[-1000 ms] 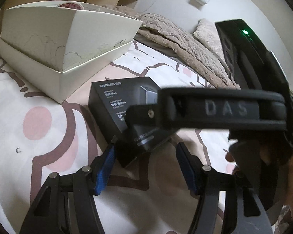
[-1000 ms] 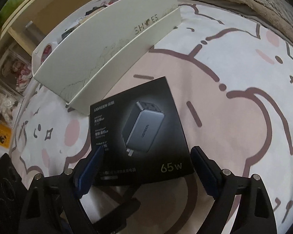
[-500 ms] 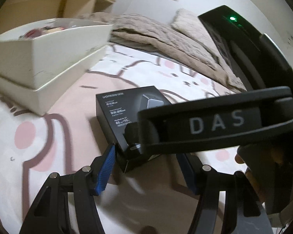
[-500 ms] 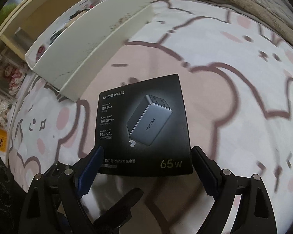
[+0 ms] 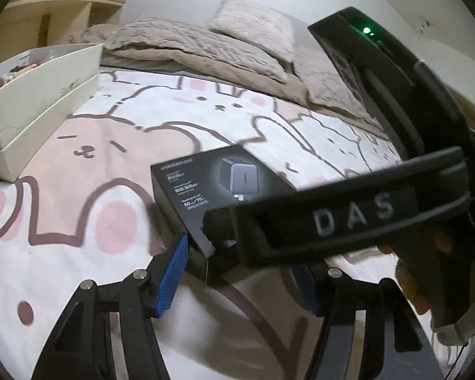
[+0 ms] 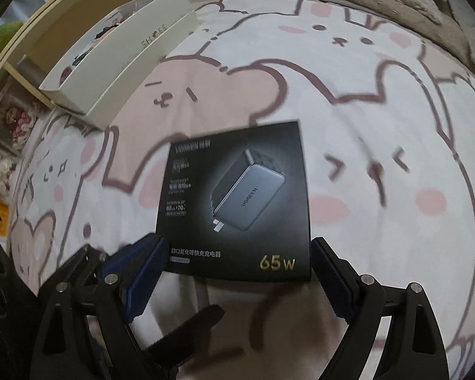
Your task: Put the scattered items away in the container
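A black charger box (image 6: 237, 196) marked 65W hangs just above the bunny-print bedsheet (image 6: 395, 126). My right gripper (image 6: 237, 259) is shut on it, one pad against each side edge near its lower end. My left gripper (image 5: 240, 269) clasps the box's (image 5: 205, 186) near corner: its left blue pad (image 5: 171, 275) presses the side, while the other pad is mostly hidden behind the right gripper's body (image 5: 348, 218). The white shoebox container (image 5: 41, 95) sits at the far left with items inside. In the right wrist view the container (image 6: 136, 76) lies at the upper left.
A crumpled beige blanket (image 5: 190, 44) and a pillow (image 5: 256, 22) lie along the far side of the bed. A wooden shelf (image 5: 63, 9) stands behind the container. A person's hand (image 5: 443, 243) grips the right gripper's handle.
Both grippers have carried the charger box across the bed, away from the white container, which now looks smaller and farther to the left. The grip on the box is unchanged.
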The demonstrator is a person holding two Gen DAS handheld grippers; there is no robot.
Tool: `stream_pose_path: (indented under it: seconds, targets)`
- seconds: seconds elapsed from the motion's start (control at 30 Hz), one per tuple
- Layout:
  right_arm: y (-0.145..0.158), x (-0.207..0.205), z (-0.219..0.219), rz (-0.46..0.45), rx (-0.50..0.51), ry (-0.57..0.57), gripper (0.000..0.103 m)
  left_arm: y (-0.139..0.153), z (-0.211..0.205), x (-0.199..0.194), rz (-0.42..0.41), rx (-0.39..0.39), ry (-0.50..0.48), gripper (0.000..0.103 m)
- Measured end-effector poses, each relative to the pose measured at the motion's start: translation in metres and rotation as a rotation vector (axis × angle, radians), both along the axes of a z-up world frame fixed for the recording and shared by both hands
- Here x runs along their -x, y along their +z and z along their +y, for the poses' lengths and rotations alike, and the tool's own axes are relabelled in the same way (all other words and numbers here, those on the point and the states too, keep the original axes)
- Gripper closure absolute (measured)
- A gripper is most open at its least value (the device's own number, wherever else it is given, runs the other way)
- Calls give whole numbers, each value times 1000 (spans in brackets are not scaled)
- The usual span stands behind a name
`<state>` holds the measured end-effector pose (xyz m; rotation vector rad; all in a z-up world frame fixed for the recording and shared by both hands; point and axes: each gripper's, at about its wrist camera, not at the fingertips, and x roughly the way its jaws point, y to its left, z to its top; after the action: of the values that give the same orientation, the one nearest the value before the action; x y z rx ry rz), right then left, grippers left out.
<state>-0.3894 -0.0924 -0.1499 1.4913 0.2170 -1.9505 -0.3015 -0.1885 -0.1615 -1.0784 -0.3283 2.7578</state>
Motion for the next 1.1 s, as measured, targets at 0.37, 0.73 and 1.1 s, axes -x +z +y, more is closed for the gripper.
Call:
stream_pose_path:
  seconds: [0.37, 0.73, 1.1]
  targets:
    - [-8, -30, 58, -46, 28, -62, 13, 12, 51, -29, 33, 43, -102, 40]
    - [-2, -64, 94, -60, 105, -97, 13, 21, 68, -67, 63, 11, -153, 40]
    - [1, -113, 142, -66, 159, -116, 12, 28, 102, -122, 92, -5, -235, 39]
